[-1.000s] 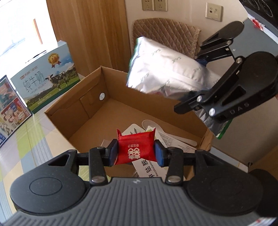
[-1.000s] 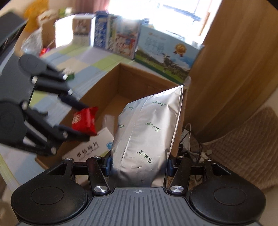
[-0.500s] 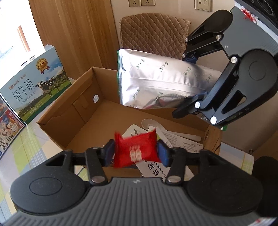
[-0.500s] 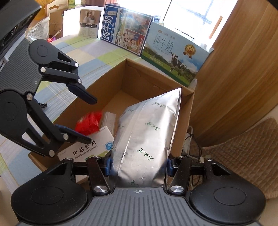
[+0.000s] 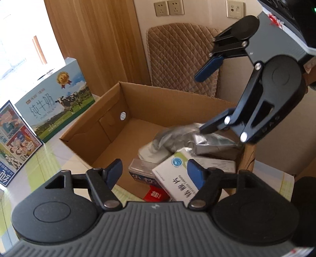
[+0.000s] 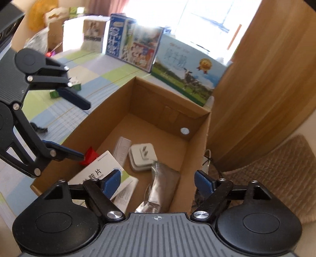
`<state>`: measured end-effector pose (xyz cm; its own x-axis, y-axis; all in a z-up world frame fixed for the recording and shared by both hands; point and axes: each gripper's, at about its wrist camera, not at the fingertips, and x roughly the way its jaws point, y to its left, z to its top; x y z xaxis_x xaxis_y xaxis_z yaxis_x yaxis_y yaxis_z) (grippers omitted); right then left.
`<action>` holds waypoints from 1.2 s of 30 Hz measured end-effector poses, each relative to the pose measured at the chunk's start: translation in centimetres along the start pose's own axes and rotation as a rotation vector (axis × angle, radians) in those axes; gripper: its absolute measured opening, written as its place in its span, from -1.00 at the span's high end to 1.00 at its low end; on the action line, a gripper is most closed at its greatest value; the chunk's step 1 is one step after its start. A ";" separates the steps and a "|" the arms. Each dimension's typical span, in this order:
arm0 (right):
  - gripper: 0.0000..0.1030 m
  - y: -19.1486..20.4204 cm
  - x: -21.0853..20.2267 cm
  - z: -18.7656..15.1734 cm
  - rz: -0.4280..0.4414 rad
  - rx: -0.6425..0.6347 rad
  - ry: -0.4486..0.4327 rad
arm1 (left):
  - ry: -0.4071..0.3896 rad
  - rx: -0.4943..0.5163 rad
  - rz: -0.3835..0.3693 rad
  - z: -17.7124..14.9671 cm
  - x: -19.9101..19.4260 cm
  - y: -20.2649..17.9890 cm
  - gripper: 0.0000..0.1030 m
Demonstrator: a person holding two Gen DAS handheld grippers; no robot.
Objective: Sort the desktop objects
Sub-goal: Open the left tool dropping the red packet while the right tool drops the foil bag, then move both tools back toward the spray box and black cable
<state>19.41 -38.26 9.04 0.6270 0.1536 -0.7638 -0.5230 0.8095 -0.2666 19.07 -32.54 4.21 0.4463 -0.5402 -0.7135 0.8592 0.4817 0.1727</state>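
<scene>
Left gripper (image 5: 155, 174) nearest the lens, fingers spread wide, nothing between them; it hangs over the near edge of the cardboard box (image 5: 94, 126). Right gripper (image 6: 158, 182) likewise released, empty, over the box's other end. Inside the box, near to far in the left view: red sachet (image 5: 156, 194) at the near wall, partly under the white tablet box (image 5: 175, 176) — green corner, tilted; clear plastic case (image 5: 141, 167) just beside it; white plug adapter (image 6: 141, 157) prongs up; silver foil bag (image 5: 197, 138) lying crumpled against the right-hand wall, blurred. Beyond the box, on the chequered tablecloth (image 6: 79, 77): milk carton (image 5: 57, 102) upright, touching the box's far corner; cartoon-printed carton (image 6: 134, 51) beside it. Quilted chair back (image 5: 181, 59) behind; wall sockets (image 5: 169, 8) above.
</scene>
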 end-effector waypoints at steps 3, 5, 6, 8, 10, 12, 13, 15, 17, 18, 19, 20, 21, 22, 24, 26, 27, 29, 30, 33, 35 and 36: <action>-0.59 0.5 -0.9 -0.6 -0.011 0.026 0.002 | 0.001 -0.015 0.000 -0.2 -0.8 0.2 -0.33; -0.62 1.0 -1.6 -1.2 -0.015 0.048 0.002 | 0.003 -0.019 0.005 -0.5 -1.4 0.1 -0.33; -0.64 1.2 -1.9 -1.4 -0.015 0.062 0.003 | 0.002 -0.021 0.007 -0.7 -1.7 0.0 -0.34; -0.66 1.8 -2.6 -2.0 -0.012 0.094 0.004 | 0.001 -0.031 0.008 -1.0 -2.3 -0.1 -0.35; -0.69 2.4 -3.4 -2.5 -0.009 0.131 0.004 | 0.001 -0.040 0.011 -1.4 -3.0 -0.3 -0.38; -0.71 3.0 -4.1 -2.9 -0.002 0.161 0.004 | 0.001 -0.048 0.016 -1.9 -3.8 -0.5 -0.39; -0.71 3.3 -4.5 -3.1 0.001 0.172 0.004 | 0.000 -0.053 0.017 -2.1 -4.3 -0.6 -0.40; -0.72 4.0 -5.2 -3.4 0.008 0.189 0.008 | -0.007 -0.065 0.018 -2.6 -5.2 -0.8 -0.46; -0.73 4.6 -5.9 -3.5 0.011 0.195 0.010 | -0.010 -0.077 0.024 -3.1 -6.1 -1.0 -0.47; -0.73 5.0 -6.2 -3.6 0.012 0.194 0.009 | -0.010 -0.084 0.026 -3.4 -6.5 -1.1 -0.47; -0.75 5.3 -6.5 -3.6 0.013 0.191 0.009 | -0.011 -0.092 0.027 -3.7 -6.9 -1.2 -0.47; -0.76 5.7 -6.8 -3.7 0.012 0.188 0.009 | -0.010 -0.100 0.029 -4.0 -7.3 -1.3 -0.48; -0.78 6.0 -7.0 -3.7 0.010 0.185 0.009 | -0.010 -0.108 0.030 -4.4 -7.7 -1.4 -0.48; -0.81 6.4 -7.3 -3.8 0.009 0.183 0.008 | -0.010 -0.114 0.032 -4.7 -8.1 -1.5 -0.48; -0.84 7.2 -7.8 -3.8 0.012 0.180 0.004 | -0.008 -0.128 0.038 -5.4 -8.8 -1.7 -0.53; -0.86 8.0 -8.2 -3.8 0.018 0.175 0.008 | -0.008 -0.145 0.042 -6.1 -9.5 -1.7 -0.59; -0.87 8.5 -8.3 -3.8 0.022 0.169 0.009 | -0.008 -0.153 0.044 -6.4 -9.8 -1.7 -0.64; -0.89 9.4 -8.6 -3.9 0.029 0.158 0.012 | -0.008 -0.168 0.054 -7.2 -10.6 -1.8 -0.71; -0.90 9.9 -8.7 -3.9 0.033 0.153 0.013 | -0.010 -0.178 0.060 -7.6 -10.9 -1.9 -0.77; -0.92 11.2 -8.9 -4.0 0.048 0.149 0.012 | -0.013 -0.212 0.069 -8.6 -11.9 -1.8 -0.80; -0.95 12.0 -8.9 -4.0 0.062 0.145 0.013 | -0.014 -0.234 0.076 -9.3 -12.5 -1.7 -0.82; -0.96 12.4 -8.8 -4.0 0.067 0.141 0.015 | -0.013 -0.244 0.079 -9.6 -12.8 -1.7 -0.83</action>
<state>5.11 -31.80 10.11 0.5843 0.2021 -0.7860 -0.4763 0.8696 -0.1304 9.52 -19.79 6.52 0.5143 -0.5026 -0.6949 0.7365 0.6740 0.0576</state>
